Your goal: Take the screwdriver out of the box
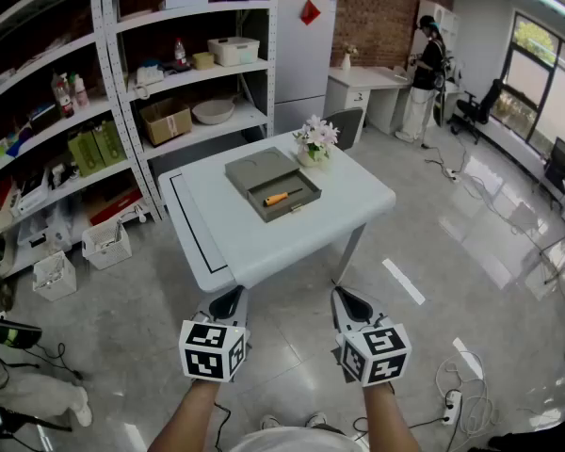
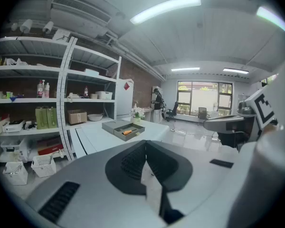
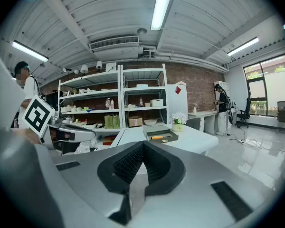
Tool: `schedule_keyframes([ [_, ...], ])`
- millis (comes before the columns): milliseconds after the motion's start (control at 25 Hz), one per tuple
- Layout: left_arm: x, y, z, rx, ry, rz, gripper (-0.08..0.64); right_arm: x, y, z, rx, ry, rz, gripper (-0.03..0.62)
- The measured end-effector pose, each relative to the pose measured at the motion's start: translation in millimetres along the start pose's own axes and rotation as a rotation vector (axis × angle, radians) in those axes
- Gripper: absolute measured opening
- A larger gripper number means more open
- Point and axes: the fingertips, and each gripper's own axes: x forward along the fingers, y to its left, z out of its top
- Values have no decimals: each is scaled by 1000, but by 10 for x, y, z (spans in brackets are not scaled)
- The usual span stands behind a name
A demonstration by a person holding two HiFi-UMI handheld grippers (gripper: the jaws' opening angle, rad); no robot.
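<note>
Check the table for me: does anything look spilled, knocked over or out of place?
Nothing stands out. The grey box sits flat on the white table, the screwdriver lies inside its open part, and the flower pot stands upright next to the box. No spill shows.

A workshop-like office: stocked metal shelves [image 1: 212, 122], a brick wall [image 1: 381, 12], a desk [image 1: 365, 79] and a swivel chair [image 1: 476, 107].

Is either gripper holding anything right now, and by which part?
Nothing is held. The left gripper and the right gripper are both shut and empty; the screwdriver lies in the open box.
</note>
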Motion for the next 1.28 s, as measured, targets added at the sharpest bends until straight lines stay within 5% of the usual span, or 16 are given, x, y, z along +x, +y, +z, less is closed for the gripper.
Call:
schedule_keyframes([
  [600, 341, 23, -38, 6, 29, -50, 5, 208, -213, 11, -2, -12, -45, 6],
  [1280, 1698, 1, 256, -33, 77, 50, 5, 1185, -1374, 134, 19, 11, 74, 8],
])
